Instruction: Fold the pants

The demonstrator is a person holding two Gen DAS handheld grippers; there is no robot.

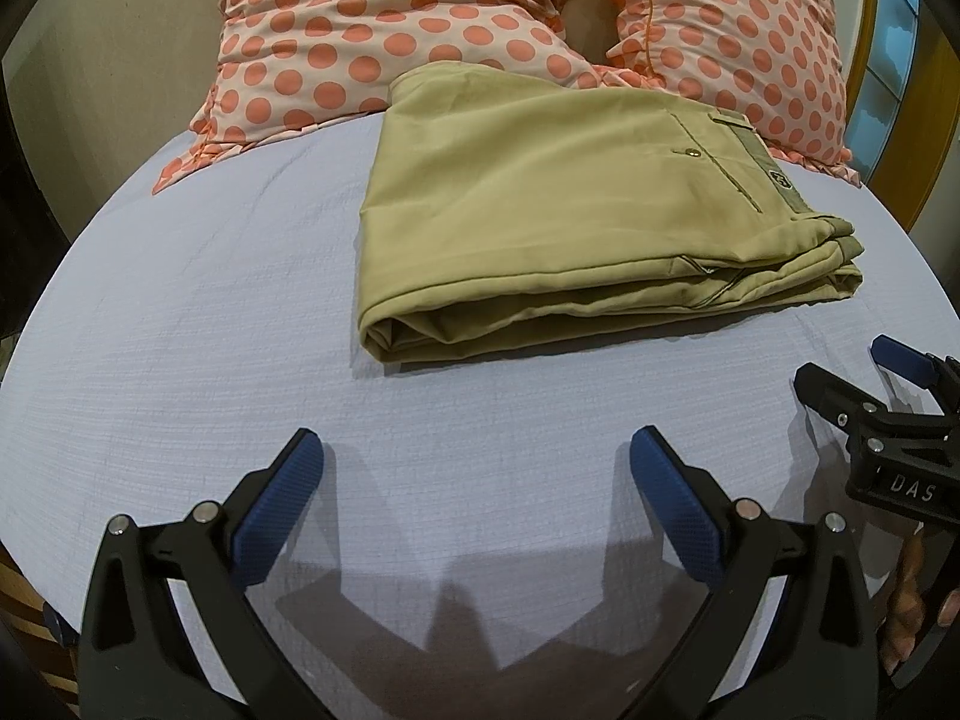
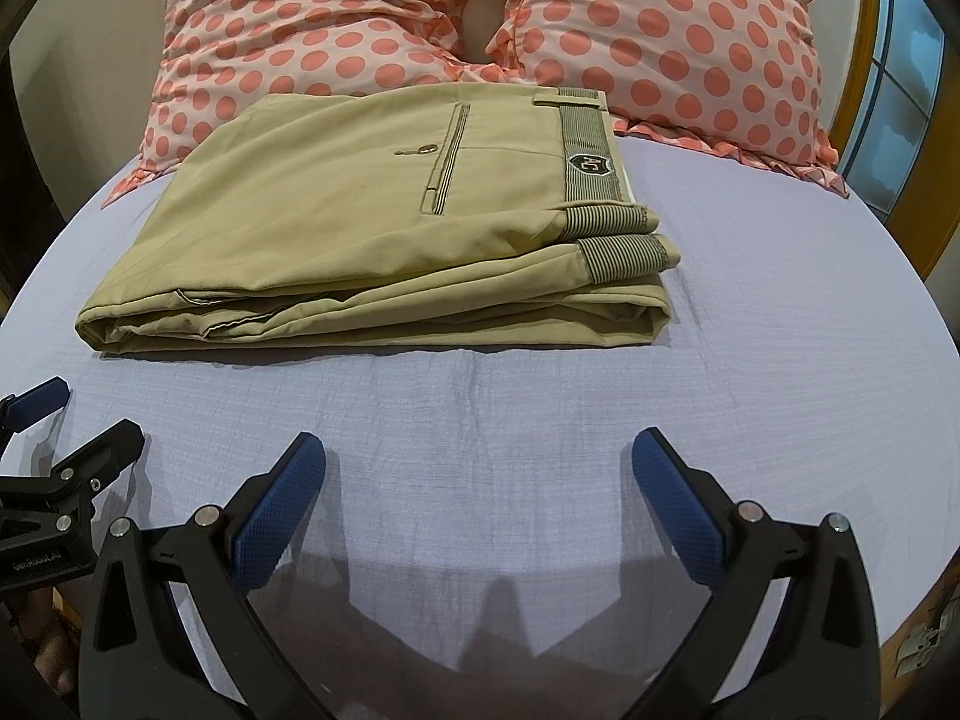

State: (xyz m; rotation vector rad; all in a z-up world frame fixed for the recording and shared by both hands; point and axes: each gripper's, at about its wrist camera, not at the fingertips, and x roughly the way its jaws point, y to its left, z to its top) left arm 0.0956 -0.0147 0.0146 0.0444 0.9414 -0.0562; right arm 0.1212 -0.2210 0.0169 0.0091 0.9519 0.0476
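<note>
Khaki pants (image 1: 540,222) lie folded in a flat stack on the lilac bedsheet (image 1: 180,360), with the striped waistband and back pocket on top; they also show in the right wrist view (image 2: 360,228). My left gripper (image 1: 477,450) is open and empty, hovering over the sheet in front of the pants. My right gripper (image 2: 480,450) is open and empty too, in front of the stack's near edge. The right gripper shows at the right edge of the left wrist view (image 1: 852,366), and the left gripper at the left edge of the right wrist view (image 2: 90,414).
Two pink pillows with coral polka dots (image 1: 372,36) (image 2: 660,42) lean against the wall behind the pants. A wooden-framed window (image 2: 900,90) is at the right. The bed's front edge lies under the grippers.
</note>
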